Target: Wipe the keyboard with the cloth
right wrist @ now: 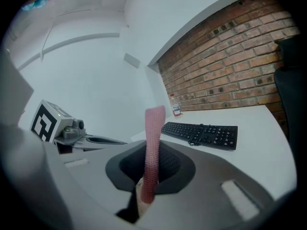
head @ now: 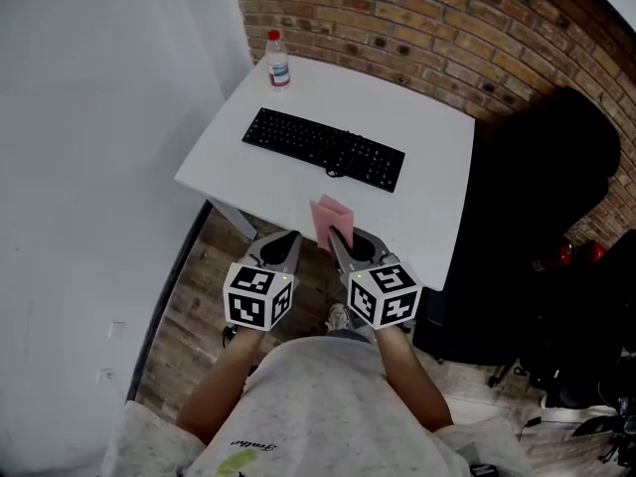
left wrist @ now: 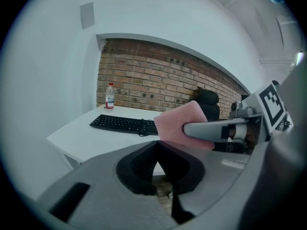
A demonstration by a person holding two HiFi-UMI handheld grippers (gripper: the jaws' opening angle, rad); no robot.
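The wiping is not started yet. The right gripper [head: 343,241] is closed on the pink cloth [head: 330,215], which stands up edgewise between its jaws, in the air just before the near edge of the tabletop [head: 427,177]. The cloth does not touch anything else. The left gripper [head: 283,242] is beside it, with its jaws together and nothing between them.

The black keyboard [head: 323,148] lies in the middle of the tabletop, a little slanted, well apart from the cloth. So I judge that the cloth is already in hand, and what is left is the reach to the keyboard and all of the wiping.

For moving there is good room. The white surface is bare between the near edge and the keyboard, and also on the right of it. A bottle [head: 278,60] stands at the far left corner, apart from the keyboard, so a long stroke to the left end needs some care. A brick wall [head: 417,28] closes the far side, and a black chair [head: 542,167] stands close to the right edge.
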